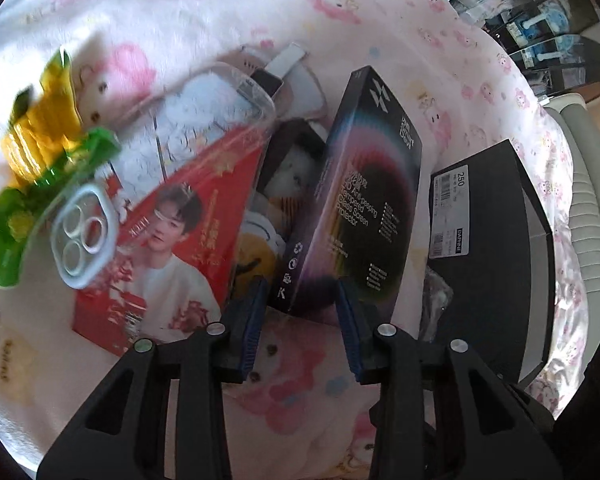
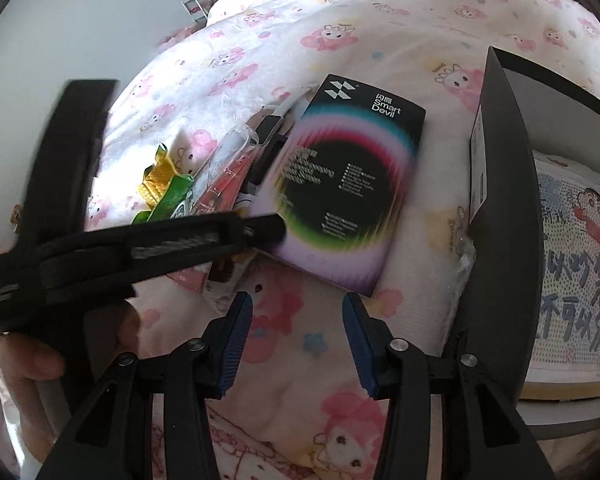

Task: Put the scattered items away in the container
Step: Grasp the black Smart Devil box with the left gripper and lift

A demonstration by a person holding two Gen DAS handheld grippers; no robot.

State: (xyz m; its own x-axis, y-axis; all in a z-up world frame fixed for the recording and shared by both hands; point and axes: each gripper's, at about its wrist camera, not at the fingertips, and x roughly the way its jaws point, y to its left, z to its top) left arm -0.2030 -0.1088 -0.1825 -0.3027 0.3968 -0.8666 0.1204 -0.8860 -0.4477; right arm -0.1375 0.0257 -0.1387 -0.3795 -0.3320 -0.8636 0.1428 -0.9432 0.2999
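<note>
The left gripper [image 1: 300,312], jaws part-open and empty, straddles the near corner of the black rainbow-ringed cardboard screen-protector box [image 1: 364,196], left of the black open-topped container box [image 2: 500,216]; the right gripper [image 2: 298,338] hovers part-open, empty.

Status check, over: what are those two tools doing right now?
Left tool open at black screen-protector box. Right tool open, empty. Black container alongside.

The left gripper [image 1: 300,316] is pointing steeply downward, its blue-padded jaws standing a little apart with nothing pressed between the pads. The right gripper [image 2: 298,340] is tilting down the same way, its jaws parted and gripping nothing. In the right wrist view the left gripper is reaching in from the left edge, a hand [image 2: 32,356] showing beneath it.
</note>
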